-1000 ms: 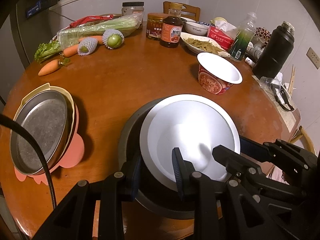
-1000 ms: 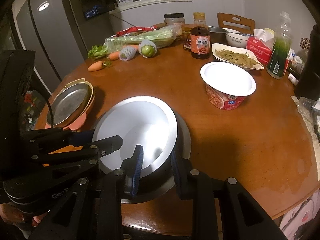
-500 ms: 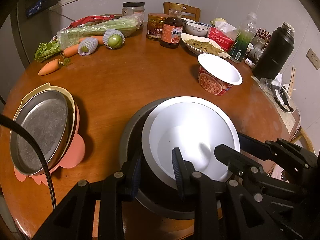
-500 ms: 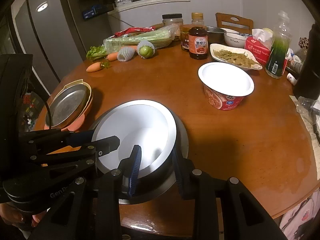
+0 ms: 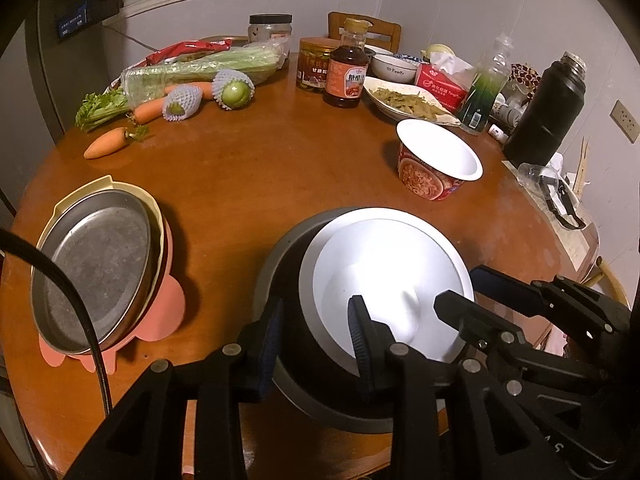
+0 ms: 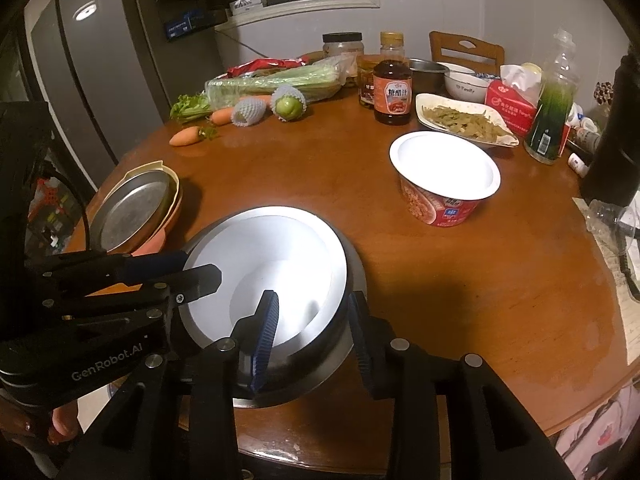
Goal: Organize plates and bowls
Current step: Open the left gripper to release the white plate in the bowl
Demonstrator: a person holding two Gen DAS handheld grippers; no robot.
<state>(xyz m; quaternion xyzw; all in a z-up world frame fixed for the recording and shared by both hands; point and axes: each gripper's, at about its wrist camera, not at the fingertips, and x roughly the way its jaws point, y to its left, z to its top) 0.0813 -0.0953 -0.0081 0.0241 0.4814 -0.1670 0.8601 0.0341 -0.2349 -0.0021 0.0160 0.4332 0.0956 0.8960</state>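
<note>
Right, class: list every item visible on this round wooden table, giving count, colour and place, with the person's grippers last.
Nested steel bowls: two, silver, near edge.
Stacked plates: steel on cream on pink, left.
Instant noodle cup: one, red-white, right centre.
Sauce bottle: one, brown, far side.
Carrots: several, orange, far left.
Celery: one bagged bunch, green, far left.
Black flask: one, far right.
Left gripper: black, straddling bowl rim.
Right gripper: black, straddling bowl rim.

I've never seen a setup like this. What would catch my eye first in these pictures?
Probably the bright white bowl nested in a dark metal bowl at the table's near edge, with the left gripper and right gripper each straddling the rims. Next, the stacked metal plate at left, and the red noodle cup beyond.
</note>
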